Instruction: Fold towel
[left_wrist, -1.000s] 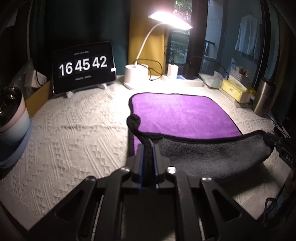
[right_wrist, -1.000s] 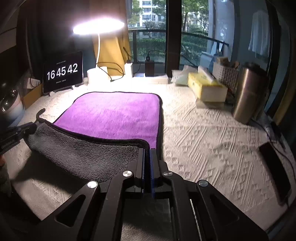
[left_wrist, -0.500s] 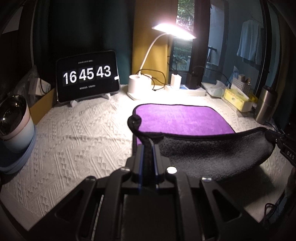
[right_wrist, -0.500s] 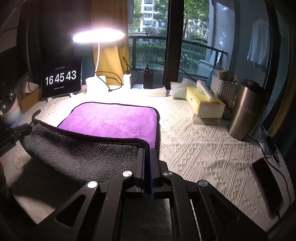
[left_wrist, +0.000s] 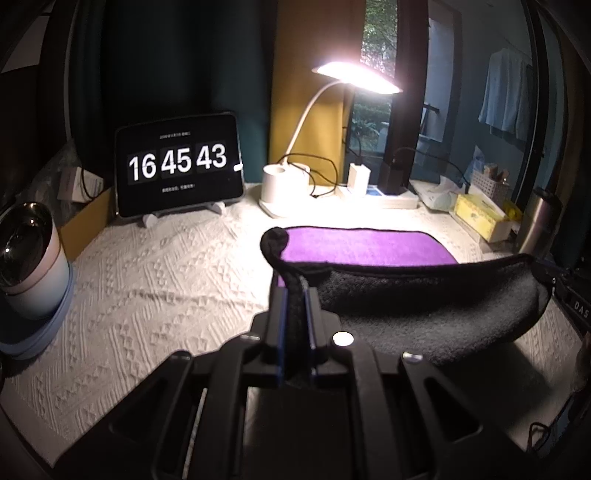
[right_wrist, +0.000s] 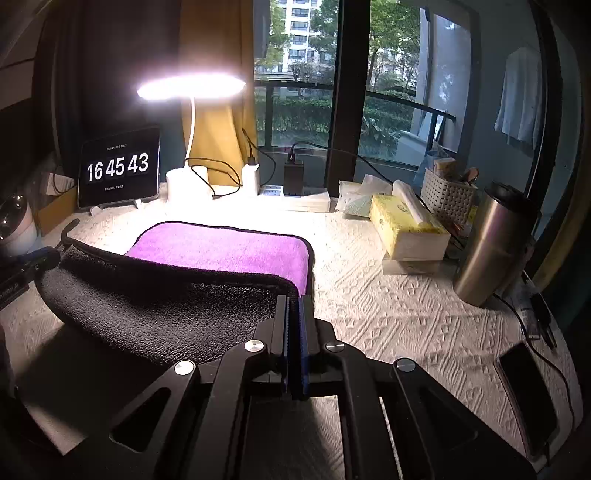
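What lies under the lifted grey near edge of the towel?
Under the towel, held by both grippers, only shadowed white tablecloth shows; farther beneath is hidden.

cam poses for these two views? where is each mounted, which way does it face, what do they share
Left wrist: sits on the left tool, looks along it over the towel at the clock tablet; its closed fingers show, and the right tool at the right edge.
Right wrist: sits on the right tool, faces the window; the left tool shows at left.
Shared: towel, tablet, lamp, tissue box.
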